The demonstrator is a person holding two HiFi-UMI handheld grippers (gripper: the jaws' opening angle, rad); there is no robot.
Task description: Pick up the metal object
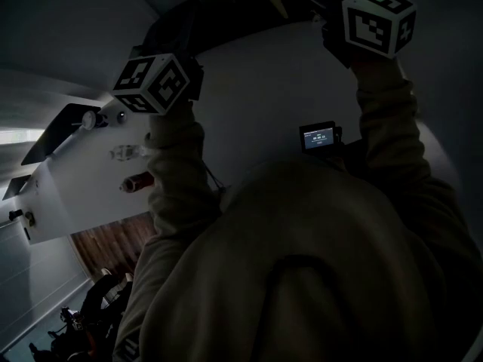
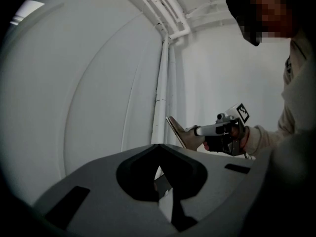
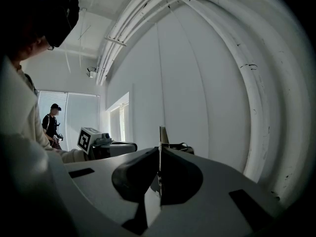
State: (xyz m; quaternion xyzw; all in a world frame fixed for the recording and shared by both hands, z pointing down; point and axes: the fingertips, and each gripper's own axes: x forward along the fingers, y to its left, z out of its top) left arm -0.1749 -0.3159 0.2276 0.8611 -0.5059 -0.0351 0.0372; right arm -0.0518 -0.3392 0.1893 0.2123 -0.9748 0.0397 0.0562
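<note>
Head view is very dark. Both hands are raised, and the marker cubes on the two grippers are well apart.

Right gripper (image 3: 159, 154): fingers are narrow, clamped on the metal object (image 3: 161, 135). It is a thin flat plate, seen edge-on and upright here, sticking out past the fingertips. The left gripper view shows its broad face slanting up and away from the right gripper's fingers. It is held in the air in front of a white wall (image 2: 98, 83), touching nothing else.

Left gripper (image 2: 159, 147): fingers are together at the tips, with nothing visible between them. It hangs beside the right one, apart from the plate.

Background: white pipes (image 3: 256, 83) run up the wall. A second person (image 3: 51, 125) stands far off by a window.
</note>
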